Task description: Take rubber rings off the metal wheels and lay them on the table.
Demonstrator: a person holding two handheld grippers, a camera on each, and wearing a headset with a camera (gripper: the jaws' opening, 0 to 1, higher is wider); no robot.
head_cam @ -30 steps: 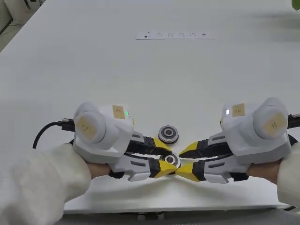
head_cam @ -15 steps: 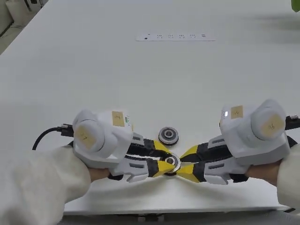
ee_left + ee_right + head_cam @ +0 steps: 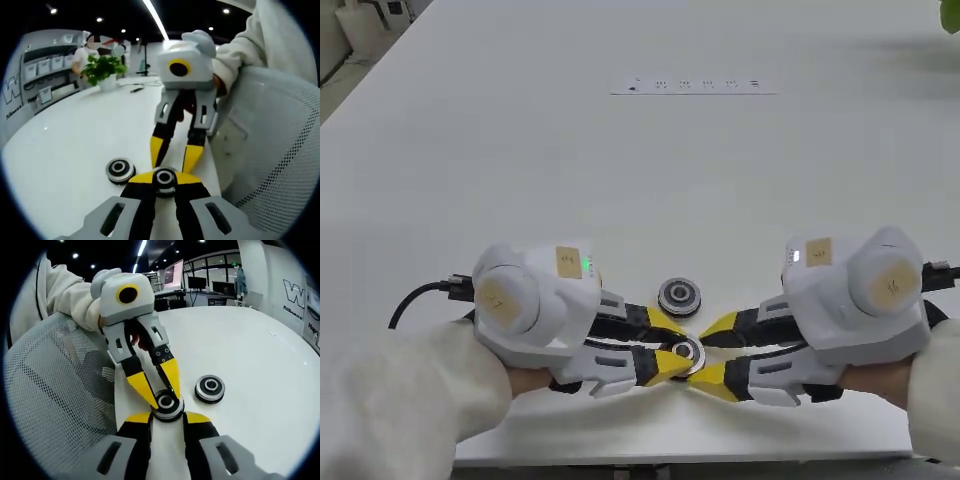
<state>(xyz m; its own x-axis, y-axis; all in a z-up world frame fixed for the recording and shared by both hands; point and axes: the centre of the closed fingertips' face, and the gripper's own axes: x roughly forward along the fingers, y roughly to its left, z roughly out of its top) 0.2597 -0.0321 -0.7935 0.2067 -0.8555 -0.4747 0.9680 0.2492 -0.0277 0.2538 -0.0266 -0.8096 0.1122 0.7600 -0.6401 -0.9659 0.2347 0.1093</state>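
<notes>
A small metal wheel (image 3: pixel 682 352) with a black rubber ring around it sits between both grippers, just above the table's front edge. My left gripper (image 3: pixel 671 348) comes in from the left, its yellow-tipped jaws shut on the wheel (image 3: pixel 164 179). From the right, my right gripper (image 3: pixel 705 352) has its jaws closed against the sides of the same wheel (image 3: pixel 167 405). The two pairs of tips cross at the wheel. A second wheel (image 3: pixel 679 296) with its black ring lies flat on the white table (image 3: pixel 650 180), just beyond the grippers.
A white power strip (image 3: pixel 695 85) lies far back on the table. A black cable (image 3: pixel 415 300) trails off to the left from the left gripper. A grey mesh chair back (image 3: pixel 55 390) stands close to the table's front edge. A potted plant (image 3: pixel 102 70) stands at the far end.
Both grippers keep hold of the same wheel. The hands have rolled slightly and sit a little lower in the picture, mostly from the head camera's shift.
</notes>
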